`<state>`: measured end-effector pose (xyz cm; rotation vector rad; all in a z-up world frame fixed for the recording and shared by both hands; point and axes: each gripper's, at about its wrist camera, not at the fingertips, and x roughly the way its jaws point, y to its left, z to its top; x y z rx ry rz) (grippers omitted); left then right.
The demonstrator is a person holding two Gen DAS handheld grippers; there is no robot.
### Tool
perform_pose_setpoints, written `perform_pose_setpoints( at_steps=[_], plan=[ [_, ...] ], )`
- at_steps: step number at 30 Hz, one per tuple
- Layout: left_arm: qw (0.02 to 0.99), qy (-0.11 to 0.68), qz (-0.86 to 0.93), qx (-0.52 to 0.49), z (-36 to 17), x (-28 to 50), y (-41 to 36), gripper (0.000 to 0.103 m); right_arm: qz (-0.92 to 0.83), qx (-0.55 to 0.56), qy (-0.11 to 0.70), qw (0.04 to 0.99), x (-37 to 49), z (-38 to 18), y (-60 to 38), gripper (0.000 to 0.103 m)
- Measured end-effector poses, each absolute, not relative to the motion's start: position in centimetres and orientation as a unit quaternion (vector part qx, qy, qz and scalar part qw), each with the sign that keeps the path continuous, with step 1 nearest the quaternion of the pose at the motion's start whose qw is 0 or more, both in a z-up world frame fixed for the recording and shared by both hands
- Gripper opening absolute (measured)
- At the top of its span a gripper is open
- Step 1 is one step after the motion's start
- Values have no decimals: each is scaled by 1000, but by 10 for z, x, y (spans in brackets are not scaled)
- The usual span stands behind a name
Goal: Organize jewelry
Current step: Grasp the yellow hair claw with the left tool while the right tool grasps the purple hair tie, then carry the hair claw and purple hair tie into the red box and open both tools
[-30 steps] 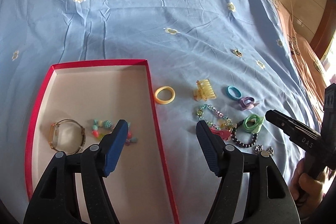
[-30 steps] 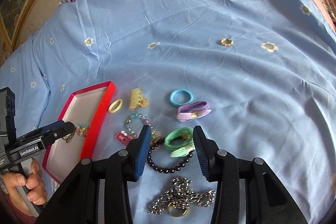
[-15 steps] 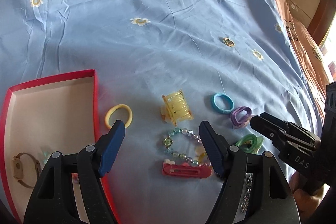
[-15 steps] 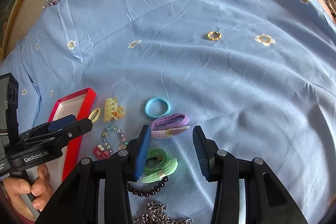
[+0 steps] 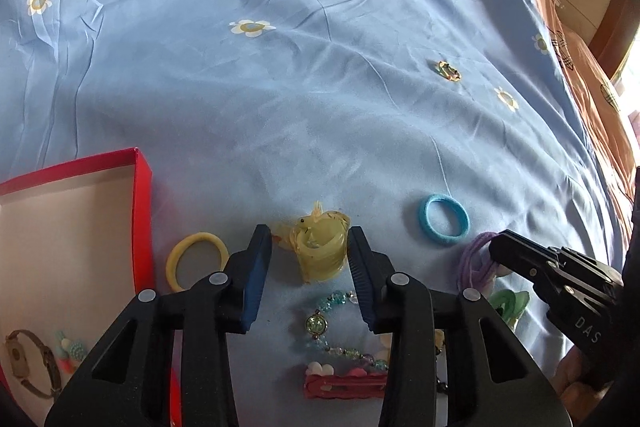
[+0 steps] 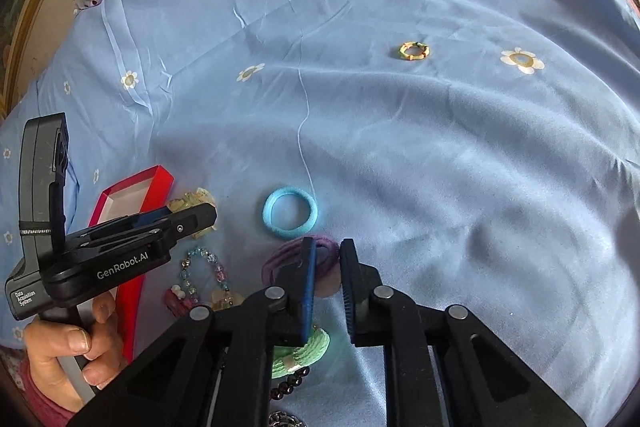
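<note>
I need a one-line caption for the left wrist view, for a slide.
Left tool open around the yellow hair claw on the blue bedsheet, red box alongside.
</note>
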<state>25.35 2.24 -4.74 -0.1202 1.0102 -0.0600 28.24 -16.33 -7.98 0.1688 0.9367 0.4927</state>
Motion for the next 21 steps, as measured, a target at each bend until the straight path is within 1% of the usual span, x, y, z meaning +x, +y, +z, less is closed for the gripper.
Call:
perform_pose_setpoints(
  at_steps=[8, 21],
  plan=[
    [882, 464, -43, -68, -29, 232, 30, 37, 249, 81, 420, 869, 272, -63, -160, 7],
    [895, 435, -16, -94, -3, 185, 75, 37, 294, 76, 401, 864, 252, -38, -121, 7]
  ],
)
